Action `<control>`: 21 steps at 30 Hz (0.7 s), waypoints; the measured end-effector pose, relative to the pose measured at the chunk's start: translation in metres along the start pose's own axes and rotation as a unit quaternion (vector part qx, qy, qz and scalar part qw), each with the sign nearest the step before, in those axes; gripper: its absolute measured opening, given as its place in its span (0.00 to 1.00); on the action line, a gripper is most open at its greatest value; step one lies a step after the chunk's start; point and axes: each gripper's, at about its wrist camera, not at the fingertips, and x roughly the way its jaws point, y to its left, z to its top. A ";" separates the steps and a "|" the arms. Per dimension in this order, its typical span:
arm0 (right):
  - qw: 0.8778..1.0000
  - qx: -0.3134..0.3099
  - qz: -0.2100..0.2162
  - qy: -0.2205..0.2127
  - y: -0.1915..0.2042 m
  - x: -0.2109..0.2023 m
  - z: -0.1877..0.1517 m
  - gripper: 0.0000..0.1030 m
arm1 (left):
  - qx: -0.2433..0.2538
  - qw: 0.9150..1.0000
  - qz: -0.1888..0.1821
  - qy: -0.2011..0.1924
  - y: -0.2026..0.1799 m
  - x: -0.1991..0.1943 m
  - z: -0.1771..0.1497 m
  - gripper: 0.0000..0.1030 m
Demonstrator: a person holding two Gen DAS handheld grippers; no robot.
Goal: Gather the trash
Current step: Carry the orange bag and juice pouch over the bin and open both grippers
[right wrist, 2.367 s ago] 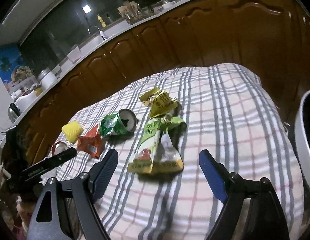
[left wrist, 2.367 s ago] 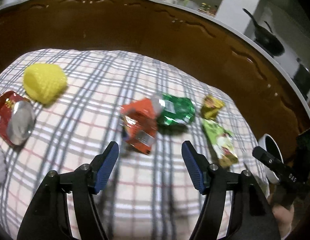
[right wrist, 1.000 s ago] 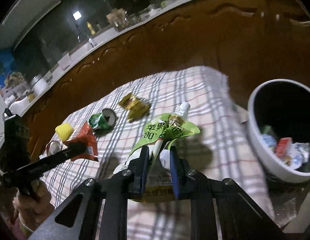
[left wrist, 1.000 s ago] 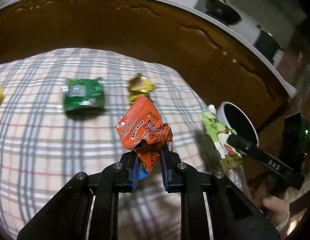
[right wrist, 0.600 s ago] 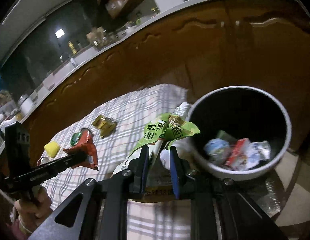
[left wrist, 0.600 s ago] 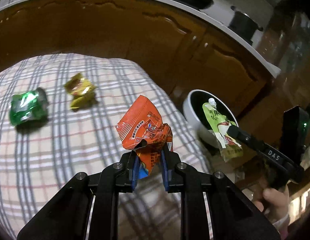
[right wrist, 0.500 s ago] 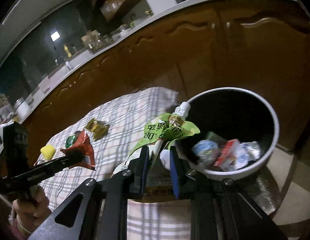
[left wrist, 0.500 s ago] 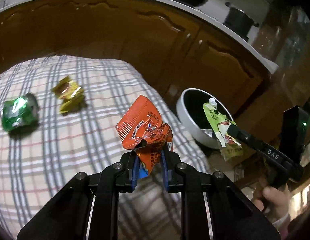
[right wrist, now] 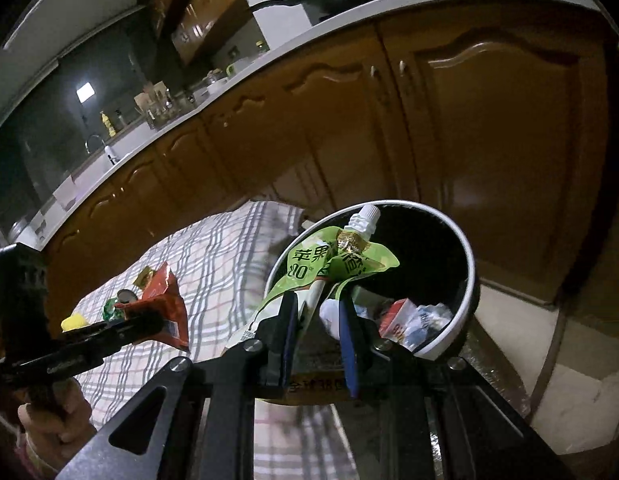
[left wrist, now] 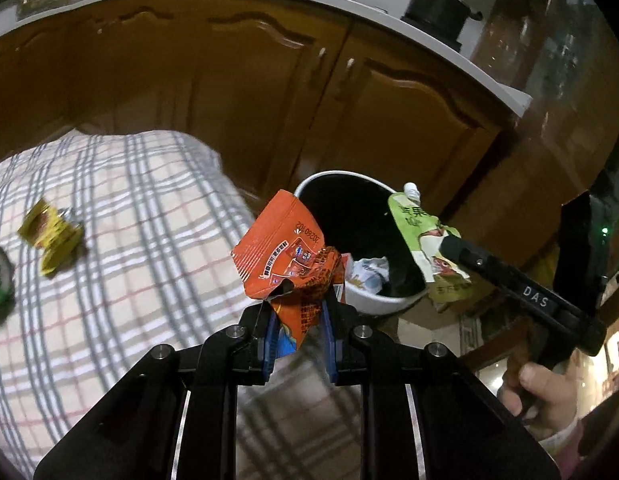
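Between my left gripper's [left wrist: 299, 334] blue pads sits a crumpled orange snack wrapper [left wrist: 287, 258], pinched tight, with the white trash bin [left wrist: 365, 302] just ahead of it. My right gripper [right wrist: 317, 330] is clamped on a green spout pouch [right wrist: 333, 266], its cap over the bin's rim. Off left, a yellow wrapper [left wrist: 49, 236] lies on the plaid tablecloth [left wrist: 129, 240].

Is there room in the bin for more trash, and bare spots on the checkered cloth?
The bin is dark and open toward its far wall; wrappers crowd the near side. The checkered cloth is bare between the yellow wrapper and the bin.
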 end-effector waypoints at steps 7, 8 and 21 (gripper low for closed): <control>1.000 -0.002 -0.009 -0.004 -0.013 0.004 0.009 0.20 | 0.012 1.000 -0.011 0.012 -0.018 0.024 0.015 0.16; 1.000 -0.001 -0.009 -0.004 -0.015 0.005 0.009 0.20 | 0.012 1.000 -0.012 0.014 -0.019 0.027 0.017 0.16; 1.000 -0.012 -0.024 0.004 -0.031 0.019 0.017 0.20 | 0.030 0.999 -0.016 0.036 -0.041 0.066 0.037 0.16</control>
